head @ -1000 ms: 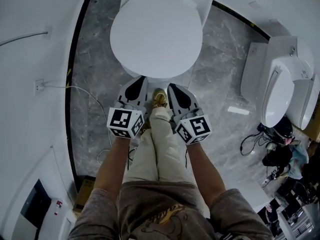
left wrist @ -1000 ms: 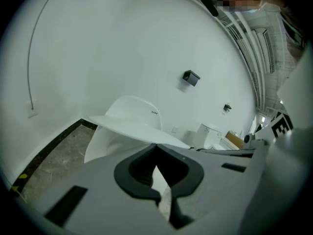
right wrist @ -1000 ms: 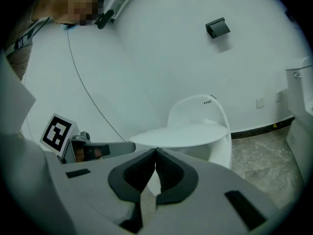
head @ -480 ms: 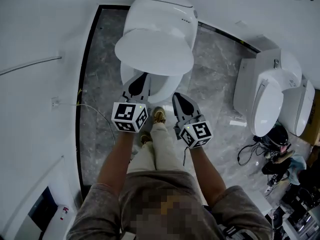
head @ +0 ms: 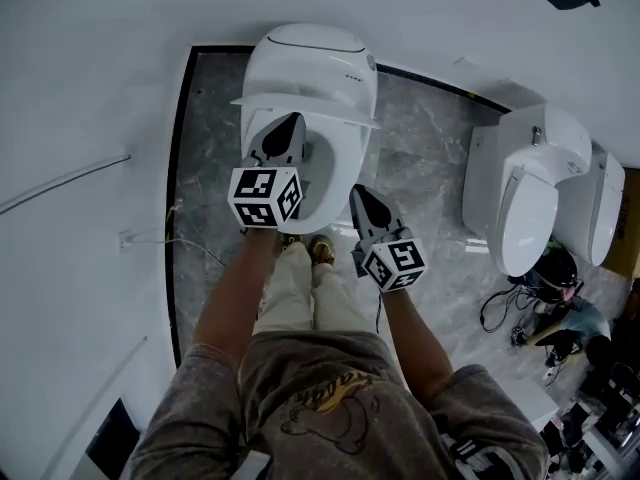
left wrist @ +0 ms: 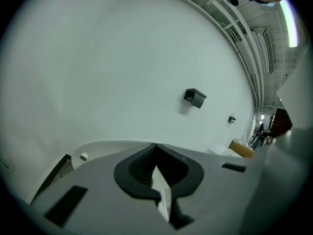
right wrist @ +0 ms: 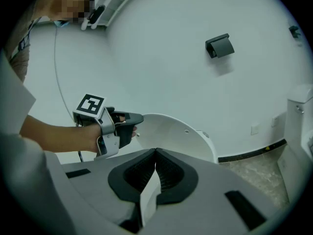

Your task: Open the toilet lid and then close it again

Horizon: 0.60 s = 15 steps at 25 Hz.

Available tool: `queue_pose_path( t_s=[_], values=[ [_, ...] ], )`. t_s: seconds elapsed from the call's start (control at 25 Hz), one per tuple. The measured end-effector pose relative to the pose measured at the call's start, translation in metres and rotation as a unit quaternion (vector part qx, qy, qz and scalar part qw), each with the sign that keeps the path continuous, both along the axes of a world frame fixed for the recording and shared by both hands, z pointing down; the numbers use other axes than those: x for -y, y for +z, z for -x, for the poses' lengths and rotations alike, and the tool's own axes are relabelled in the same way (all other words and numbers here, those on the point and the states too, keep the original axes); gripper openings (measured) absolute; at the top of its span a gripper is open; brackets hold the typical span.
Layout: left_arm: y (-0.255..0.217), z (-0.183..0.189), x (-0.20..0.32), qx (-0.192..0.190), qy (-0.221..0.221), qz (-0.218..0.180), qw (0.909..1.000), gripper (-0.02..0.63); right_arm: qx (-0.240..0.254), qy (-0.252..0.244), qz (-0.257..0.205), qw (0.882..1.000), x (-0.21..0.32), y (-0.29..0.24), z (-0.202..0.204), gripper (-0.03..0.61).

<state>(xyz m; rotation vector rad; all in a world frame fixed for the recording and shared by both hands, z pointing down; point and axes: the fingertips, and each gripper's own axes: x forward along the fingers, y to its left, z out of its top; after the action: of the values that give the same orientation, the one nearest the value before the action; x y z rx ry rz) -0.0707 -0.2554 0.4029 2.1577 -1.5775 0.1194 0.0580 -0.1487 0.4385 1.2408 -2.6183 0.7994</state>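
The white toilet [head: 335, 183] stands on grey marble floor ahead of me. Its lid [head: 305, 105] is lifted and shows almost edge-on in the head view. My left gripper [head: 290, 120] is shut, and its tip rests against the lid's raised front rim. The right gripper view shows the left gripper [right wrist: 139, 117] at the lid's [right wrist: 171, 136] edge. In the left gripper view the left gripper [left wrist: 156, 146] faces the white wall, with the lid's rim [left wrist: 102, 148] just beyond. My right gripper [head: 358, 190] hangs shut beside the bowl and touches nothing. The right gripper [right wrist: 155, 151] holds nothing.
A second toilet [head: 525, 198] and a third [head: 600, 203] stand at the right, with cables and bags [head: 545, 298] on the floor by them. A wall socket with a cable [head: 125, 238] is at the left. The person's shoes [head: 320, 251] are near the bowl. A black box [right wrist: 220, 46] hangs on the wall.
The lid has swung up from lying flat to steeply raised. The left gripper rose and moved toward the tank with it. The right gripper also rose a little.
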Motion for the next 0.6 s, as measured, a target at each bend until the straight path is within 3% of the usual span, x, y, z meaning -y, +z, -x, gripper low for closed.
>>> queue_pose_path(
  t_s=[0.36, 0.6],
  values=[
    [-0.011, -0.004, 0.09, 0.004, 0.037, 0.001, 0.9993, 0.008, -0.001, 0.055, -0.003, 0.998, 0.049, -0.017, 0.002, 0.026],
    [-0.009, -0.004, 0.123, 0.007, 0.046, 0.005, 0.9989, 0.008, -0.01, 0.076, -0.004, 0.997, 0.065, -0.019, -0.004, 0.026]
  ],
)
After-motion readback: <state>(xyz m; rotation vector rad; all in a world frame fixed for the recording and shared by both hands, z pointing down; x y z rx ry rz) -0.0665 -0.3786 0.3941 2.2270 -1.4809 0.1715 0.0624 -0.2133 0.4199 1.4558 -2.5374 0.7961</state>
